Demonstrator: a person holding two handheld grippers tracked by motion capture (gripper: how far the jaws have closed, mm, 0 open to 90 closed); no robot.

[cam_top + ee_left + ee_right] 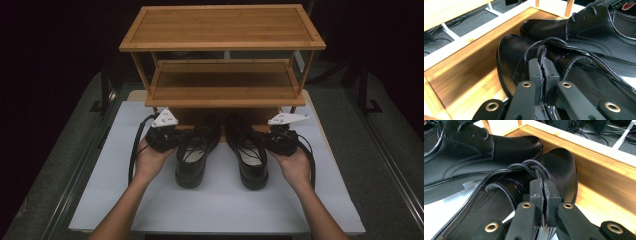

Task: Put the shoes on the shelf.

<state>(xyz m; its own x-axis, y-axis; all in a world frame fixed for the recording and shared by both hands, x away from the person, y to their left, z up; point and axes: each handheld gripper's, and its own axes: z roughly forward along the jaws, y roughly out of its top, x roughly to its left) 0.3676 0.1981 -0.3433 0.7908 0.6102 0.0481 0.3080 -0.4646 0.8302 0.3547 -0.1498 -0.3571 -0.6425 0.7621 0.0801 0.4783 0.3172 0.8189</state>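
Two black leather lace-up shoes stand side by side on the white mat, toes toward a wooden rack (220,25). My left gripper (172,137) is shut on the outer lace flap of the left shoe (192,162). The left gripper view shows the jaws (543,65) pinching that leather, with the shoe's toe (511,52) over the rack's bottom board (469,75). My right gripper (274,137) is shut on the outer flap of the right shoe (250,162). Its own view shows the gripper (543,186) clamped on that shoe (561,162), with the left shoe (474,152) beyond.
The rack has a top shelf and a middle shelf (225,82), and wooden posts stand at its corners. The white mat (225,207) has bare room in front of the shoes. Dark floor and metal rails lie on both sides of the table.
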